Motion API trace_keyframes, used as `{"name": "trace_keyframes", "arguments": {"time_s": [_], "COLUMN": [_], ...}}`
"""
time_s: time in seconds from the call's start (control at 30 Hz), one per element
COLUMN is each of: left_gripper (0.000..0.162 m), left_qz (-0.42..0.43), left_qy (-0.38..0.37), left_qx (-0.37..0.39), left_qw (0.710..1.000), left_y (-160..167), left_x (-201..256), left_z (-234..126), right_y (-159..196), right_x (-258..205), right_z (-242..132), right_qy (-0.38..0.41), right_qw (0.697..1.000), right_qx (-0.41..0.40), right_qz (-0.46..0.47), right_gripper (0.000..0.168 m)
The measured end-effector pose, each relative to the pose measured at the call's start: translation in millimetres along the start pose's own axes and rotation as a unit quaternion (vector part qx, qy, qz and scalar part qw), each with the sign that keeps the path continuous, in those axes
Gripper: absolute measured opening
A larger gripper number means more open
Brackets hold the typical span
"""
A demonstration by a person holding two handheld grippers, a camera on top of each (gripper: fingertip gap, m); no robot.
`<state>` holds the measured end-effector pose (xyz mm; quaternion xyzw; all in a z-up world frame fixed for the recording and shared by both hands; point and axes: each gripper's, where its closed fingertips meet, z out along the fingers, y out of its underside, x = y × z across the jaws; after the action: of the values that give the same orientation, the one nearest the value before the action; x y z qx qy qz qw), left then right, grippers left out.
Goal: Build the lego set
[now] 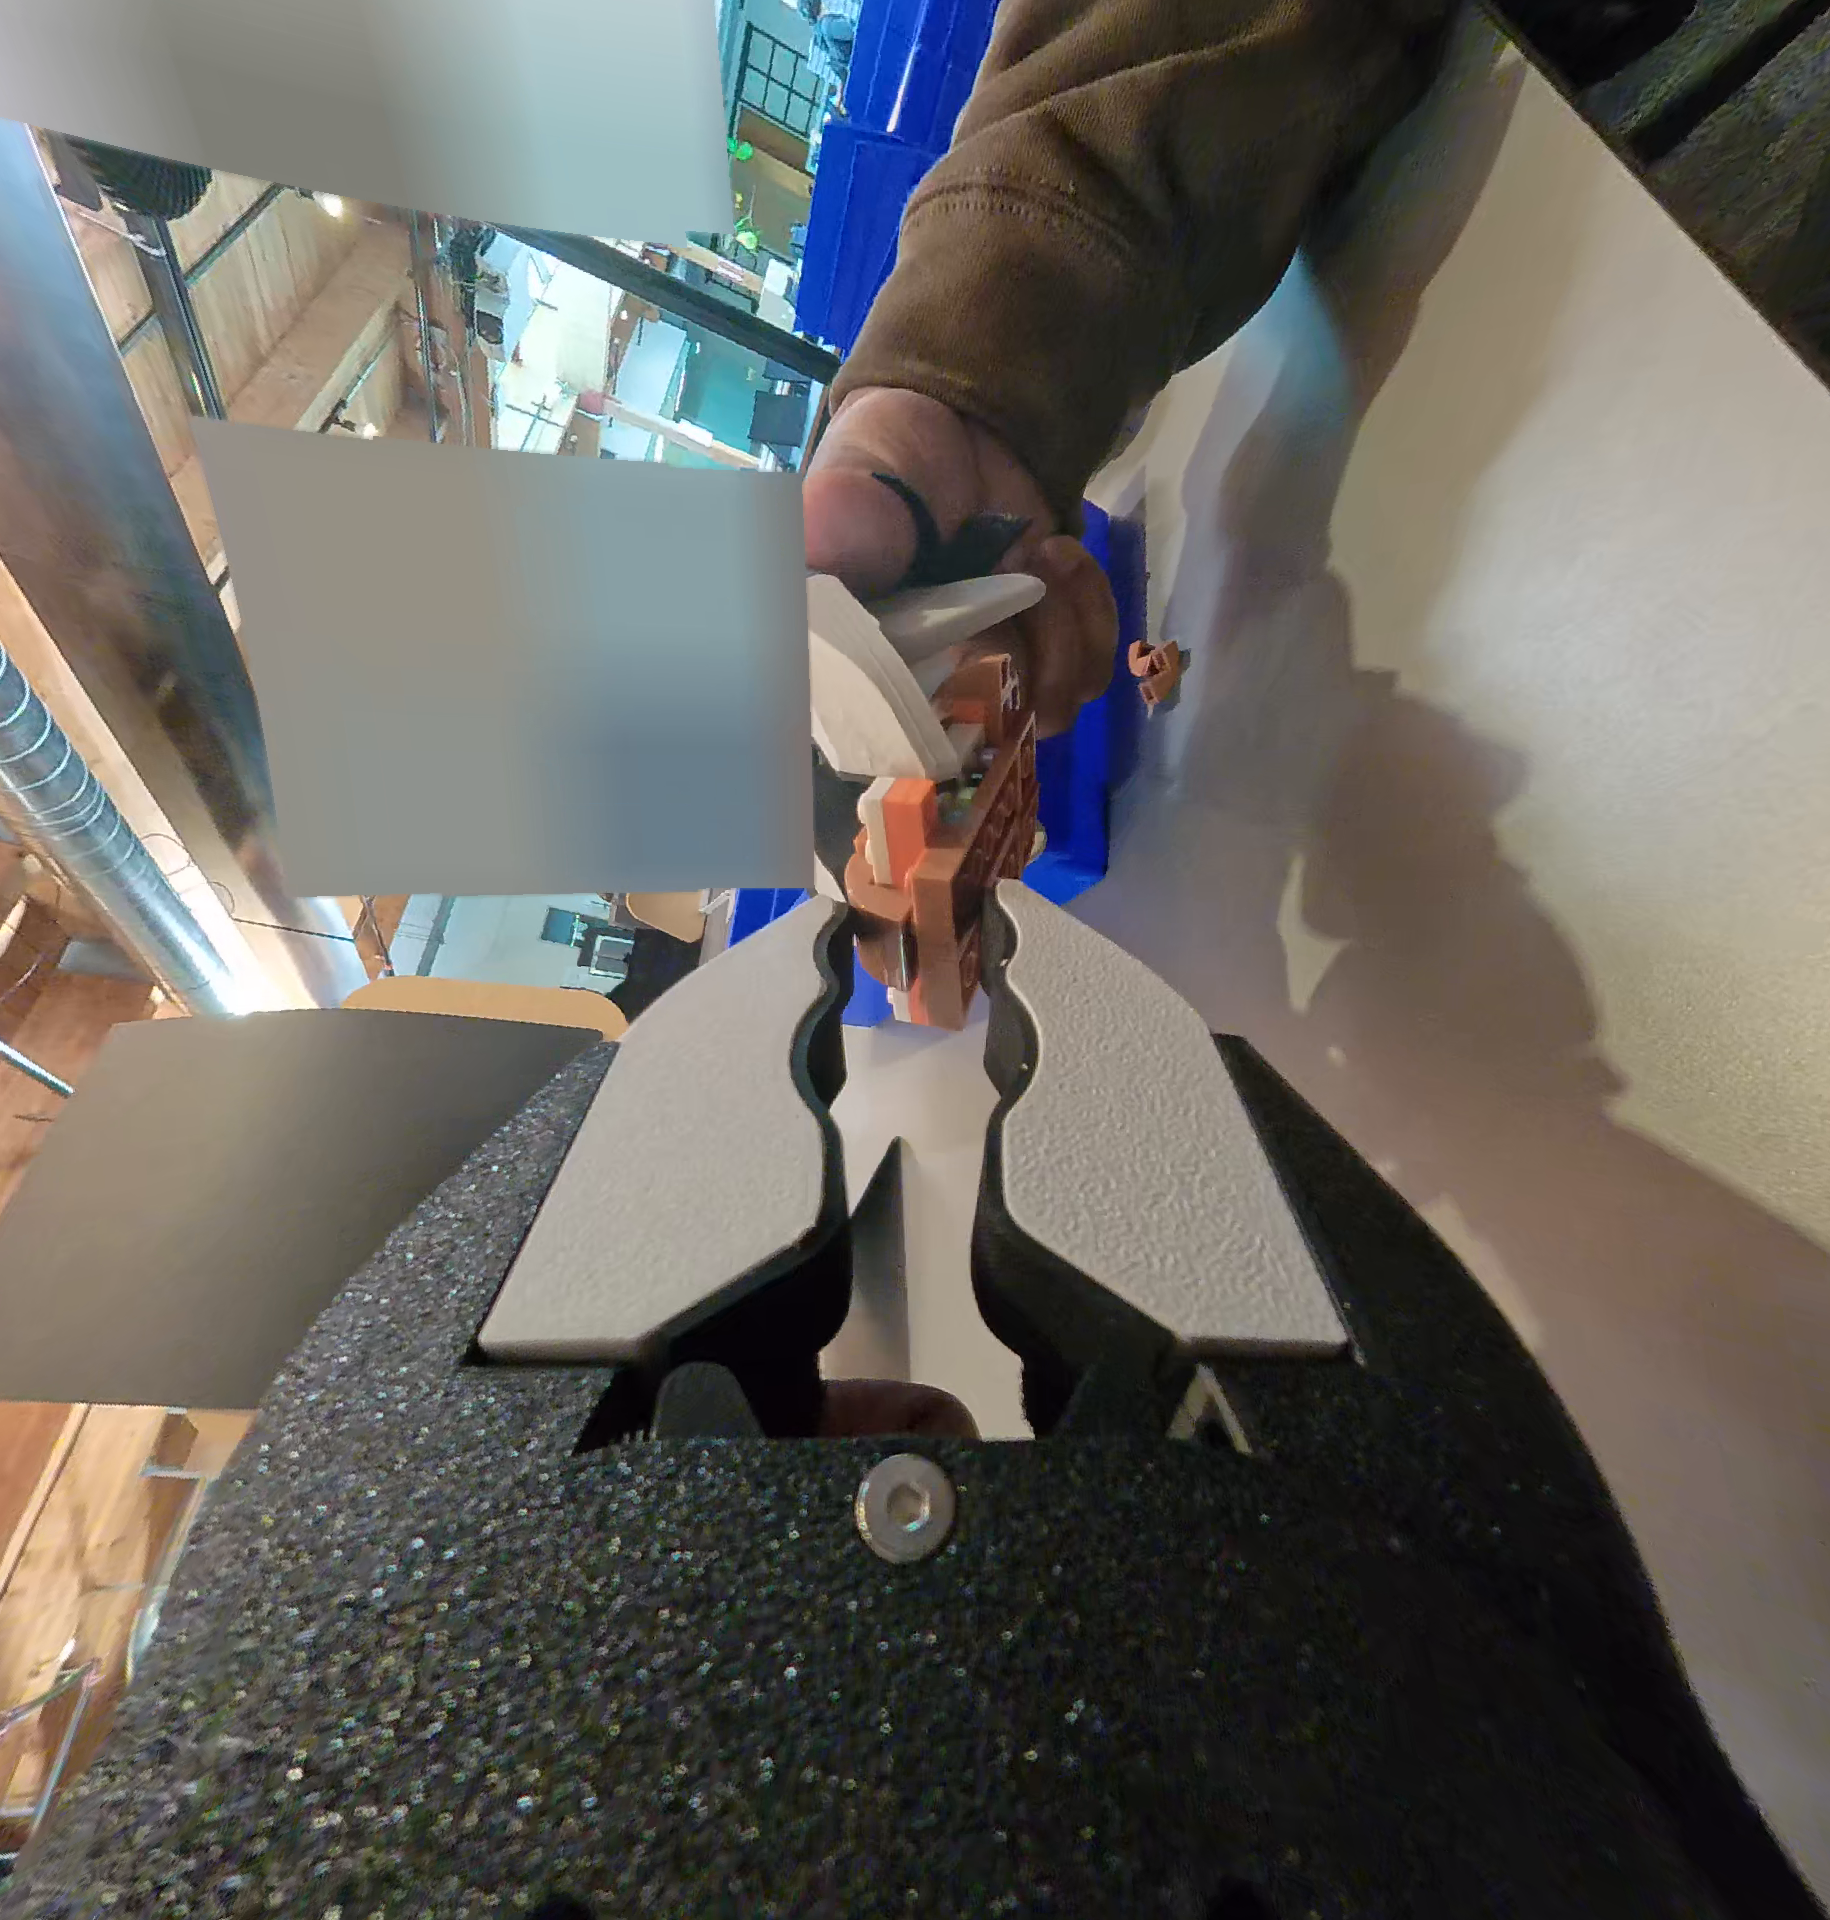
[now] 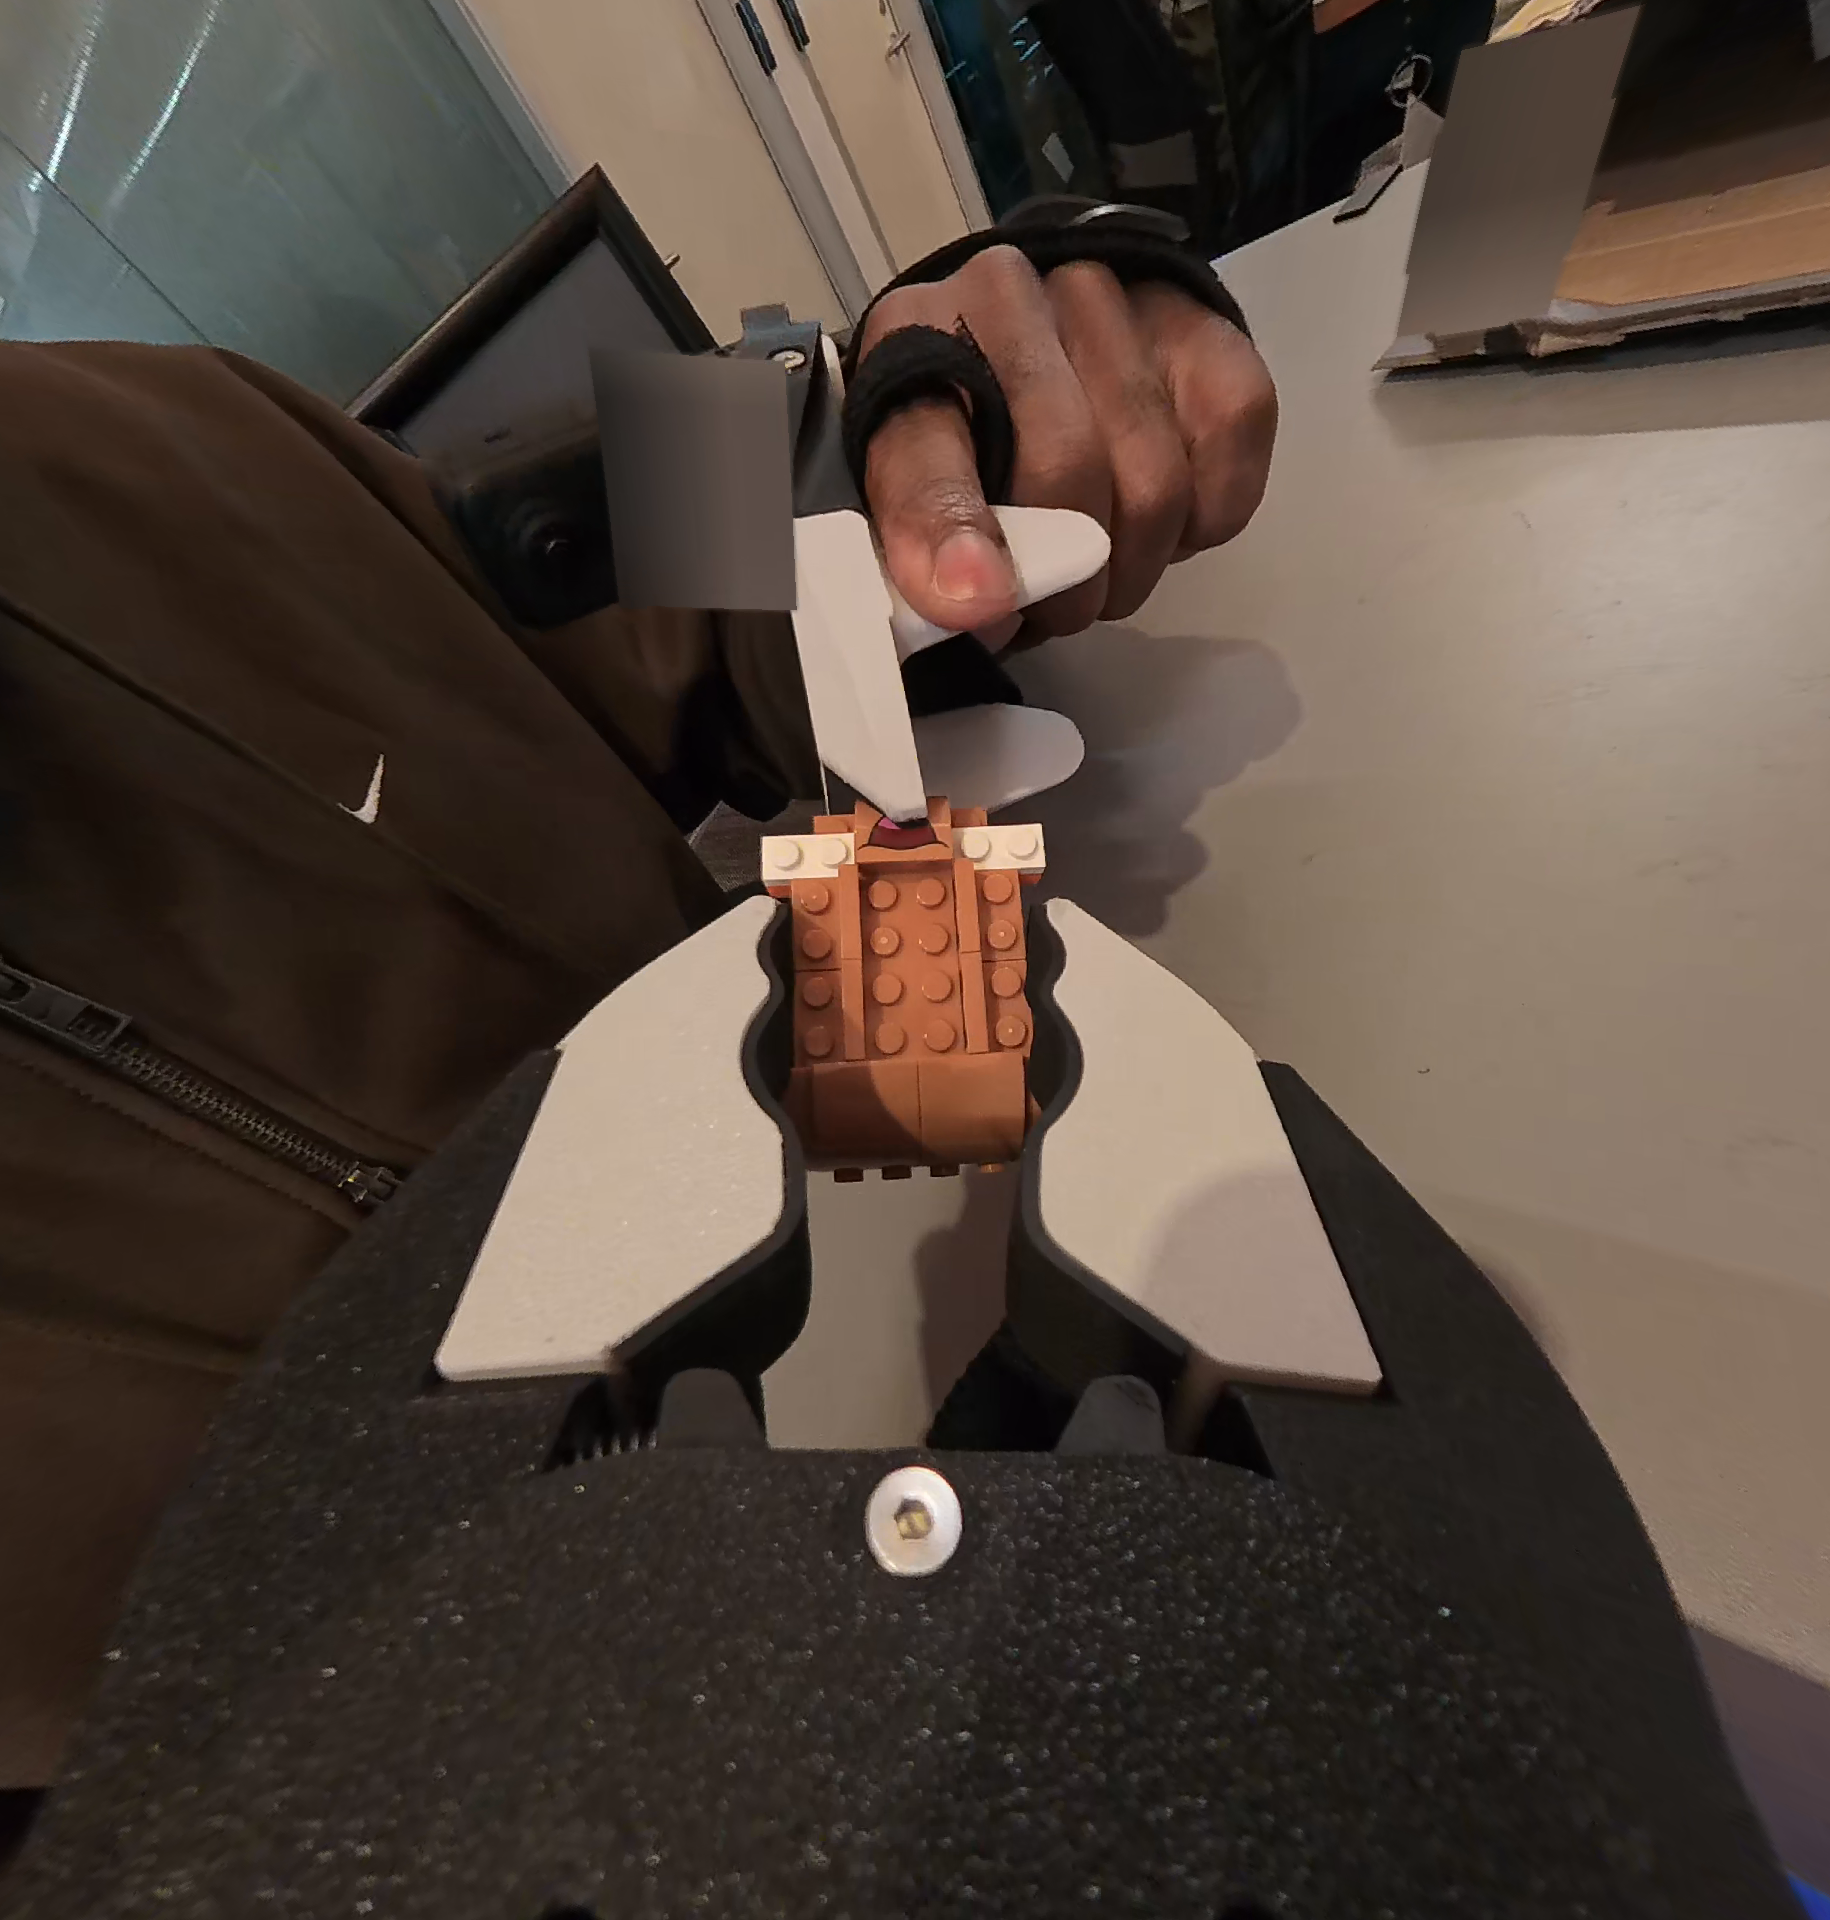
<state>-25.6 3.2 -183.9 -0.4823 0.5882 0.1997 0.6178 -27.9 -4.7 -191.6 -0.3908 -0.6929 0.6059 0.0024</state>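
- Two tongs meet on my brown lego build (image 2: 906, 987).
- My right tongs (image 2: 906, 935) squeeze its sides, hiding them.
- Its long side runs away from me, white bricks (image 2: 807, 854) at the far end.
- My left tongs (image 1: 916, 935) pinch that far end; the grip is hard to see.
- One small brown piece (image 1: 1155, 665) lies on the white table (image 1: 1513, 623).

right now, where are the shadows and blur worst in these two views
Left wrist view: heavy dark shadows of hand and claw fall across the white table, and the brown lego build is slightly soft; right wrist view: even light, the build sharp, soft shadow on the table; wide-angle bending in both.
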Motion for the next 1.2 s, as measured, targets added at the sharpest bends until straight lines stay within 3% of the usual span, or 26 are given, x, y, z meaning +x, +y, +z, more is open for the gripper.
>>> {"name": "trace_keyframes", "arguments": {"time_s": [0.53,0.77,0.9,1.07,1.13,1.2], "left_gripper": [0.023,0.025,0.039,0.048,0.048,0.048], "left_qz": [0.014,-0.053,-0.114,-0.268,-0.348,-0.452], "left_qy": [0.002,-0.025,-0.036,-0.061,-0.087,-0.105], "left_qx": [-0.012,0.006,0.045,0.108,0.118,0.125], "left_qw": [1.000,0.998,0.992,0.955,0.926,0.877], "left_y": [4,8,5,5,14,22], "left_x": [1,-6,-12,-27,-34,-40], "left_z": [1,1,-4,-13,-17,-20], "right_y": [1,-8,-12,-25,-31,-37], "right_x": [3,6,-1,-5,-2,4], "right_z": [-1,-4,-5,-10,-14,-18], "right_qy": [0.000,0.008,-0.009,-0.001,0.035,0.087], "right_qw": [1.000,0.999,0.997,0.992,0.987,0.977], "right_qx": [0.009,0.049,0.071,0.119,0.143,0.163], "right_qz": [0.008,0.013,-0.001,-0.042,-0.071,-0.103], "right_gripper": [0.043,0.043,0.043,0.043,0.043,0.043]}}
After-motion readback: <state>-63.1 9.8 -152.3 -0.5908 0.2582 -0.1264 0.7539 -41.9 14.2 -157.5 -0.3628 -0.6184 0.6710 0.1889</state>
